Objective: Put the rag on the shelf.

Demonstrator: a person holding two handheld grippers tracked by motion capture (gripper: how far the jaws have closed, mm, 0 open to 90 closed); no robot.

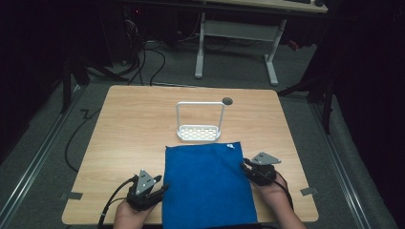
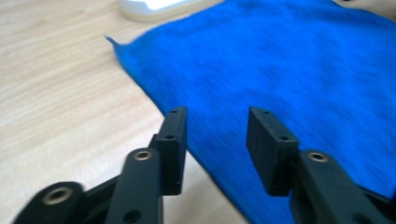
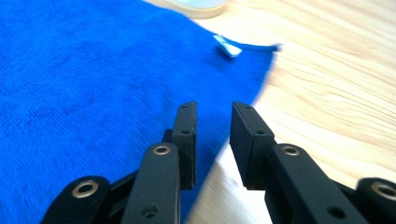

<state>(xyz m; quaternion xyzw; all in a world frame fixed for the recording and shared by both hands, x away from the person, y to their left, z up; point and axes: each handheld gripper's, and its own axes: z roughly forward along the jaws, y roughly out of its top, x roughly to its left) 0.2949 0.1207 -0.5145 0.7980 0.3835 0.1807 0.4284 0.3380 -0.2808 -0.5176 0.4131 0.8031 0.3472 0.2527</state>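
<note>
A blue cloth (image 1: pixel 208 183) lies flat on the wooden table (image 1: pixel 133 124), its near end reaching the table's front edge. Everything else can be placed from it.

The only label in sight is a small pale tag (image 3: pixel 227 46) at the cloth's far right corner; it is too small and blurred to read, and no brand or writing can be made out anywhere.

Just beyond the cloth's far edge stands a white rack (image 1: pixel 199 125) with a slotted base and a tall hoop handle, its base close to the cloth. Farther back from the cloth, near the table's far edge, sits a small dark round spot (image 1: pixel 227 100).

The left gripper (image 1: pixel 160 191) rests at the cloth's left edge, near the front, held in the person's left hand (image 1: pixel 129 217). In the left gripper view (image 2: pixel 217 140) its jaws stand apart with a clear gap, one over bare wood beside the hem and the other over the blue fabric; nothing is between them.

The right gripper (image 1: pixel 247 166) sits at the cloth's right edge, about halfway along it, held in the right hand (image 1: pixel 274 198). In the right gripper view (image 3: pixel 212 140) its jaws are parted by a narrower gap and straddle the hem, one above cloth and one above wood, gripping nothing. Whether either pair touches the fabric I cannot tell.
</note>
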